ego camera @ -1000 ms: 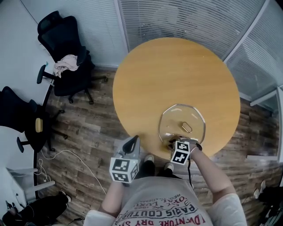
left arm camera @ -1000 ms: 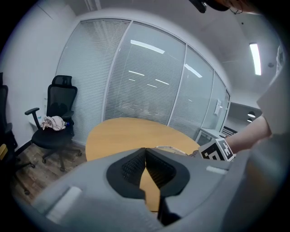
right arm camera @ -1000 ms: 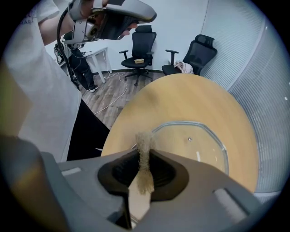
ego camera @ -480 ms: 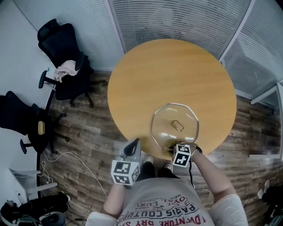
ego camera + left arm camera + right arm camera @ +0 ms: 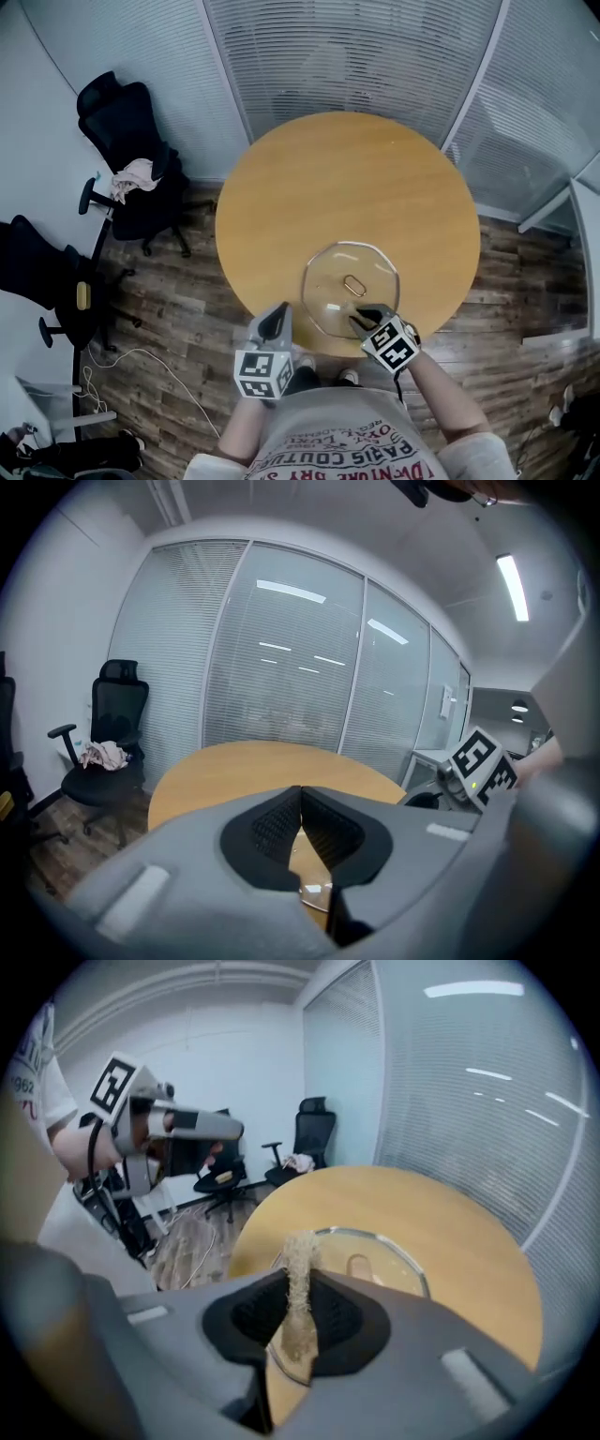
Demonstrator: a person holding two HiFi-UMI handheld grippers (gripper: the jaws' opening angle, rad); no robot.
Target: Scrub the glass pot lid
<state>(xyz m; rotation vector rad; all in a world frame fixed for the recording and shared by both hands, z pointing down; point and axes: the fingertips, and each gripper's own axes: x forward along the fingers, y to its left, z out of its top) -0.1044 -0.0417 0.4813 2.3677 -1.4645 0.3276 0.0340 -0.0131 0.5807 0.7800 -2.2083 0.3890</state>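
Observation:
The glass pot lid (image 5: 349, 286), with a metal loop handle (image 5: 354, 284), lies flat near the front edge of the round wooden table (image 5: 347, 178). My right gripper (image 5: 364, 321) is over the lid's near edge, shut on a beige fibrous scrubber (image 5: 300, 1252) that sticks up between its jaws. The right gripper view shows the lid (image 5: 384, 1265) just beyond the right gripper (image 5: 300, 1283). My left gripper (image 5: 278, 320) hangs off the table's front edge, left of the lid. In its own view the left gripper (image 5: 300, 796) has its jaws shut with nothing between them.
Two black office chairs (image 5: 127, 141) stand on the wood floor at the left, one with a cloth (image 5: 134, 176) on it. Glass walls with blinds (image 5: 347, 56) run behind the table. White cables (image 5: 122, 337) lie on the floor at the lower left.
The head camera has tipped, so the table and lid sit lower and further left in view. My right gripper stays at the lid's near edge, its cube swung slightly right. The left gripper has hardly moved.

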